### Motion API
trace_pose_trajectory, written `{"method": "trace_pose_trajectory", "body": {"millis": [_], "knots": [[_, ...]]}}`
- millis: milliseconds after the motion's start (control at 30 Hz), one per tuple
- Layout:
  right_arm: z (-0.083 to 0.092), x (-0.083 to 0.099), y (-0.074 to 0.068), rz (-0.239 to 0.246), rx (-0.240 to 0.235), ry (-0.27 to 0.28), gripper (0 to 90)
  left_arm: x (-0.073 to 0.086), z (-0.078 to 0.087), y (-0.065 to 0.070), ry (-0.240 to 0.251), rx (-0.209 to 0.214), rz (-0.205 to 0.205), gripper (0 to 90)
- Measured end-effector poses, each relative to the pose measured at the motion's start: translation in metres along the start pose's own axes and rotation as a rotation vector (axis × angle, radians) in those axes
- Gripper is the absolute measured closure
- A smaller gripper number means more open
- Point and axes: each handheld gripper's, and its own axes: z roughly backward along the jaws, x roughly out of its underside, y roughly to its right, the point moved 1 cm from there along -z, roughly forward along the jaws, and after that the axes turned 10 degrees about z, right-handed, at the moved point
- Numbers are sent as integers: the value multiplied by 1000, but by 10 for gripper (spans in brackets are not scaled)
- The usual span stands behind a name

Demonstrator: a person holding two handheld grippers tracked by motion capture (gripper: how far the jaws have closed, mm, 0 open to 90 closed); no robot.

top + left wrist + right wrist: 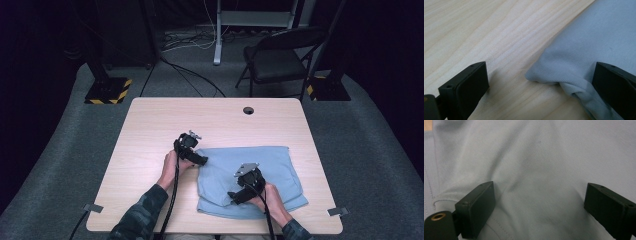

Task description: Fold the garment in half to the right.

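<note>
Folded light-blue garment (250,177), soft and limp, lies lower centre on the wooden table (160,125), best pinched at its left corner (536,75), where the left gripper (202,161) gapes, the right gripper (235,196) likewise spread.

The person wears dark green patterned sleeves (142,210). The left gripper (204,160) and the right gripper (233,195) are black, each trailing a black cable; the right one carries a grey three-cornered plate on top. Their jaws are flat black blocks with small screw holes.
</note>
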Motion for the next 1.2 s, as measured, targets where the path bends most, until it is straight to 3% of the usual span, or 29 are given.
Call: {"method": "trace_pose_trajectory", "body": {"millis": [767,833,1000,1200], "knots": [[10,12,3,-25,43,-16,88,-10,-11,13,12,38,-22,0],[11,12,3,-26,44,-15,85,-10,-10,11,22,57,-22,2],[14,8,1,-25,45,11,60,-9,-7,7,72,155,-11,3],[14,-4,-9,-7,21,38,49,-10,-9,10,65,167,-28,3]]}}
